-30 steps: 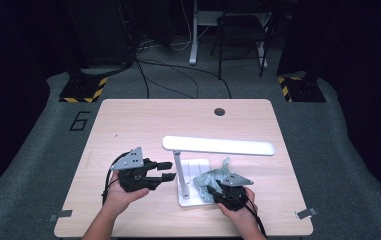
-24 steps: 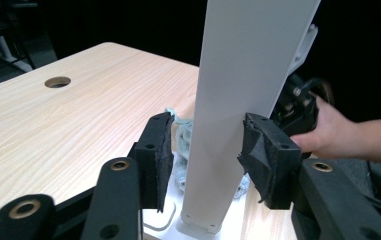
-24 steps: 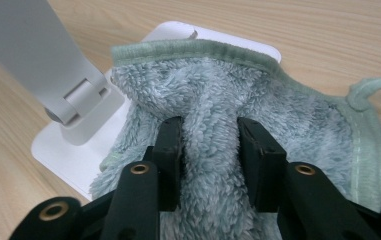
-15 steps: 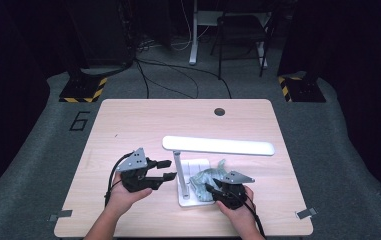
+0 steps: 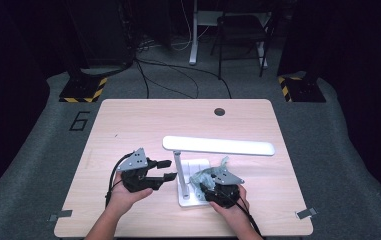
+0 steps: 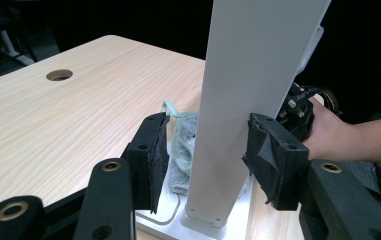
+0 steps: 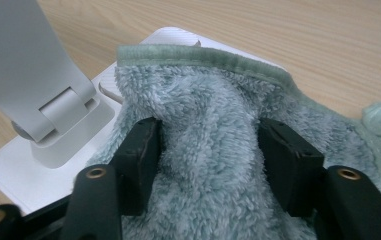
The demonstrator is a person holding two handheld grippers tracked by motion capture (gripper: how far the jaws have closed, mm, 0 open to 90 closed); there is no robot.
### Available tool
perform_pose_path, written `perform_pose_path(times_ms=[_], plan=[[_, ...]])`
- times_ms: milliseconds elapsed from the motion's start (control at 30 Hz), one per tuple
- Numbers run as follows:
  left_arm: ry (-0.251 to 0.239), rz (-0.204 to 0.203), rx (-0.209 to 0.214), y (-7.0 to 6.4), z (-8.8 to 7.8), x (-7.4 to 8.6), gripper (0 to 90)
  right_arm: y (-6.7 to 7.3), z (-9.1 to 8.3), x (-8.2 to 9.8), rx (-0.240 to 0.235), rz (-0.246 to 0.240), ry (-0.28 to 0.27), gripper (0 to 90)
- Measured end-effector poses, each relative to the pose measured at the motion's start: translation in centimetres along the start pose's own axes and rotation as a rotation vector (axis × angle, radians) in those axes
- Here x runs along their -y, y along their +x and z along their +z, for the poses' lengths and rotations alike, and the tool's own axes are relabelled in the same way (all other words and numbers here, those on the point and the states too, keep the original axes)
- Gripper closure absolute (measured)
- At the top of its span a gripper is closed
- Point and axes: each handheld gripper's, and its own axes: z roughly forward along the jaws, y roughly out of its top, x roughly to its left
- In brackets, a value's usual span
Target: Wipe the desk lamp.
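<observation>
Left hand-held gripper (image 5: 164, 170): lies low on the bench (image 5: 143, 125), left of the lamp (image 5: 218, 146), pointing right toward the lamp's upright post (image 6: 238, 125). In the left gripper view the post stands between the two black jaws. The right pad sits against the post's edge; the left pad stands a narrow gap clear of it, so the jaws straddle the post without clamping it. These jaws have just been opening, with the post between them.

Lamp: white, flat square base (image 5: 194, 167) on the bench near the front edge, post upright from the base, long flat head lying level above and reaching to the right.

Cloth (image 7: 213, 130): pale green, fluffy, bunched on the lamp base just right of the post, with its hemmed edge on top and a corner trailing onto the bench at the right.

Right hand-held gripper (image 5: 209, 186): at the front right corner of the base. In the right gripper view a fold of the cloth bulges up between the jaws, both pads touching the pile. These jaws have just been opening too, with the cloth between them; the hold looks loose, at middling width.
</observation>
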Motion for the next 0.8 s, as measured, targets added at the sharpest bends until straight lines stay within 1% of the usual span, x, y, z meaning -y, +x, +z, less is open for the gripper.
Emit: perform_pose_path(times_ms=[33,67,100,133,167,200,233,300,333,400,433,467,533,567,600,667,700,733,800], plan=[[-0.001,-0.004,-0.001,-0.1,0.0,0.0,50.5,-0.1,-0.1,0.0,-0.004,-0.009,0.000,51.6],[0.002,-0.005,0.001,-0.1,0.0,0.1,50.5,0.1,-0.2,-0.1,0.005,-0.002,0.001,57.7],[0.002,-0.005,-0.002,-0.1,0.0,0.1,50.4,0.1,-0.3,-0.1,0.007,-0.005,0.002,61.7],[0.008,0.012,-0.003,0.0,0.0,0.1,50.4,0.1,-0.4,-0.2,0.012,-0.008,0.009,64.8],[0.009,0.015,-0.007,0.0,0.1,0.1,50.4,0.2,-0.5,-0.3,0.011,0.002,0.009,66.3],[0.015,0.014,-0.002,0.0,0.1,0.1,50.4,0.1,-0.6,-0.5,0.004,0.001,0.009,67.3],[0.018,0.020,-0.010,-0.1,0.1,0.1,50.5,0.1,-0.8,-0.7,-0.005,0.028,0.009,67.9],[0.021,0.026,-0.012,0.0,0.1,0.1,50.5,0.0,-1.5,-1.2,-0.065,0.090,-0.018,68.2],[0.022,0.028,-0.013,0.0,0.1,0.1,50.5,0.1,-1.9,-1.6,-0.087,0.107,-0.036,68.2],[0.019,0.018,-0.012,0.0,0.2,0.1,50.4,0.2,-2.6,-2.3,-0.101,0.124,-0.057,68.2],[0.016,0.016,-0.016,0.0,0.2,0.1,50.3,0.3,-2.9,-2.7,-0.112,0.141,-0.057,68.2],[0.017,0.015,-0.018,0.0,0.2,0.1,50.3,0.3,-3.1,-3.0,-0.126,0.161,-0.069,68.3],[0.019,0.022,-0.020,0.0,0.2,0.1,50.3,0.2,-3.4,-3.5,-0.168,0.222,-0.091,68.2],[0.019,0.022,-0.020,0.0,0.2,0.1,50.3,0.3,-3.5,-3.7,-0.178,0.244,-0.093,68.2],[0.019,0.024,-0.019,0.0,0.2,0.1,50.4,0.5,-3.5,-3.8,-0.179,0.252,-0.089,68.2],[0.019,0.025,-0.019,0.0,0.2,0.1,50.5,0.7,-3.0,-3.7,-0.175,0.242,-0.070,68.1],[0.018,0.023,-0.018,0.0,0.2,0.1,50.5,0.9,-2.6,-3.6,-0.167,0.232,-0.052,68.0],[0.017,0.022,-0.019,0.0,0.2,0.1,50.5,1.2,-2.2,-3.4,-0.164,0.235,-0.029,67.9],[0.018,0.024,-0.017,0.1,0.2,0.1,50.6,1.7,-1.4,-2.8,-0.149,0.201,-0.010,67.9]])
